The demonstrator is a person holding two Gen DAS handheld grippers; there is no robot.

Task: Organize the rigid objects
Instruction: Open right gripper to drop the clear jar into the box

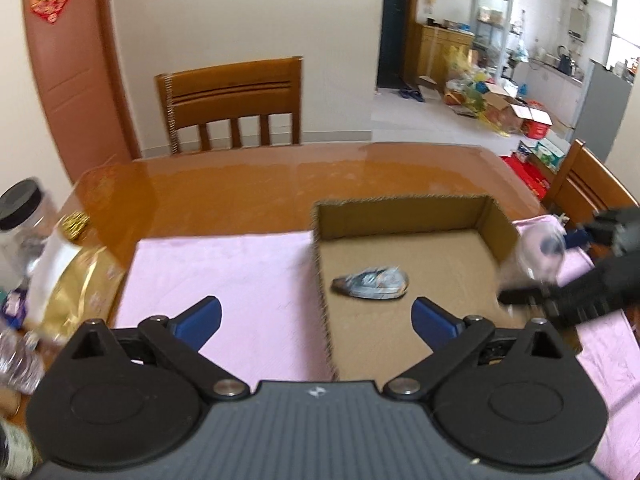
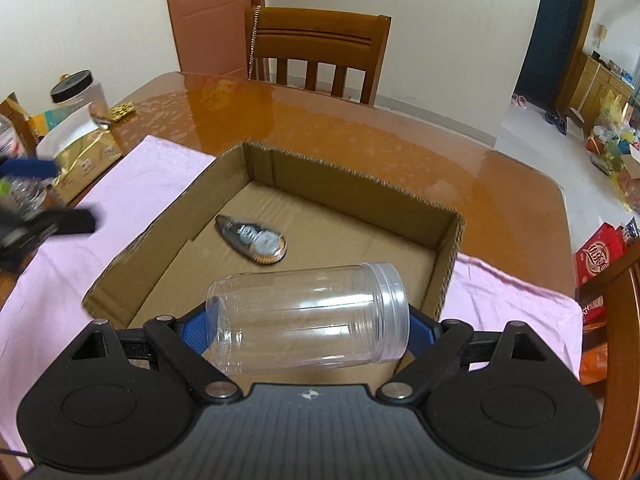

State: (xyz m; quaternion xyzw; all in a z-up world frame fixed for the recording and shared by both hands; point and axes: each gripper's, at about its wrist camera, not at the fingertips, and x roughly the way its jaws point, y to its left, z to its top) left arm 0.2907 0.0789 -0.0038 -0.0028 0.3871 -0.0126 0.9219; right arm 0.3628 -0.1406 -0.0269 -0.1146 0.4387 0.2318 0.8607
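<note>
Both wrist cameras look down and forward over the table (image 1: 240, 184) from close above, sharing the cardboard box (image 2: 256, 168) (left view from its left).

A clear lidless jar (image 2: 308, 316) lies sideways above the cardboard box (image 2: 352, 188), which holds a flat packet (image 2: 253, 239).

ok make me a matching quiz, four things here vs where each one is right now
Things:
1. clear jar
2. tape dispenser
3. black-lid jar
4. cardboard box

Places:
A. on the pink cloth
B. far left of the table
C. in the right gripper, lying sideways
D. on the box floor

Pairs: 1-C, 2-D, 3-B, 4-A
</note>
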